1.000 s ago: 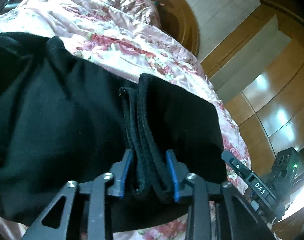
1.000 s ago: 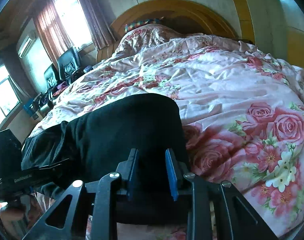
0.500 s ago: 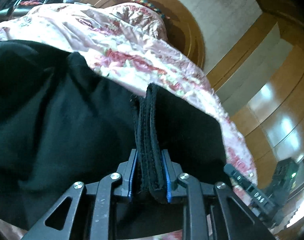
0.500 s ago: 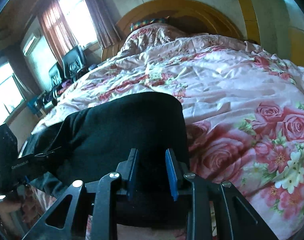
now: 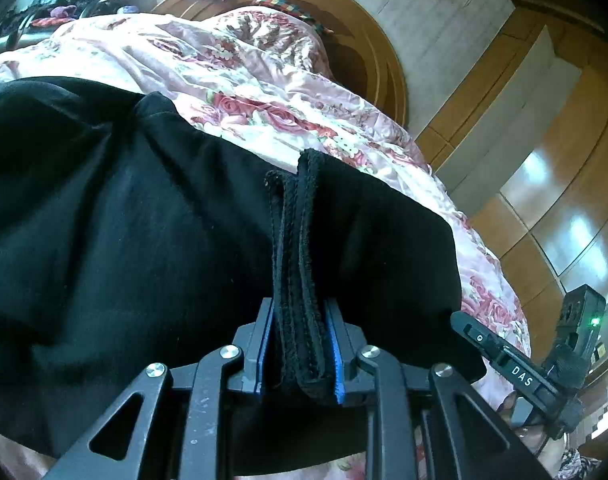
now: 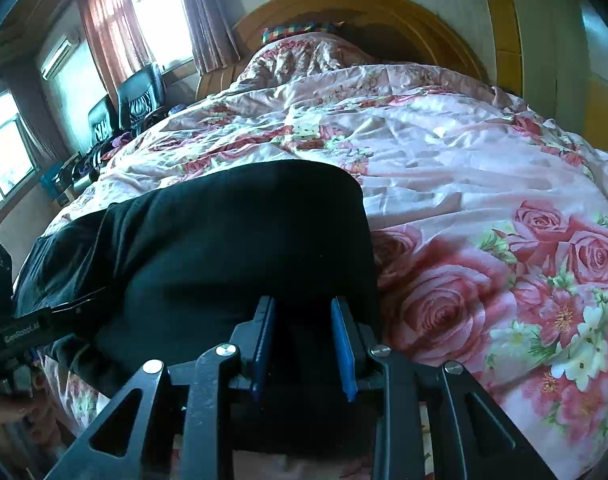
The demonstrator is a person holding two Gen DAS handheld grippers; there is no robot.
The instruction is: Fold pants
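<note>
Black pants (image 5: pixel 152 248) lie on a pink floral bedspread (image 5: pixel 264 92). My left gripper (image 5: pixel 300 320) is shut on a stacked black hem edge of the pants, the layers pinched between its blue pads. In the right wrist view the pants (image 6: pixel 240 232) lie spread in front, and my right gripper (image 6: pixel 304 320) has black fabric between its blue pads, which stand a little apart. The right gripper shows at the right of the left wrist view (image 5: pixel 519 372); the left gripper shows at the left edge of the right wrist view (image 6: pixel 20 336).
The wooden headboard (image 6: pixel 367 8) stands at the far end of the bed. Wooden wardrobe panels (image 5: pixel 551 168) are to the right. Windows with curtains (image 6: pixel 152 20) and black chairs (image 6: pixel 136 100) are to the left. The bedspread (image 6: pixel 483 184) extends right of the pants.
My left gripper has closed tighter on the stacked hem and tilted a little. Both views have shifted slightly; the pants have moved a bit up the bed.
</note>
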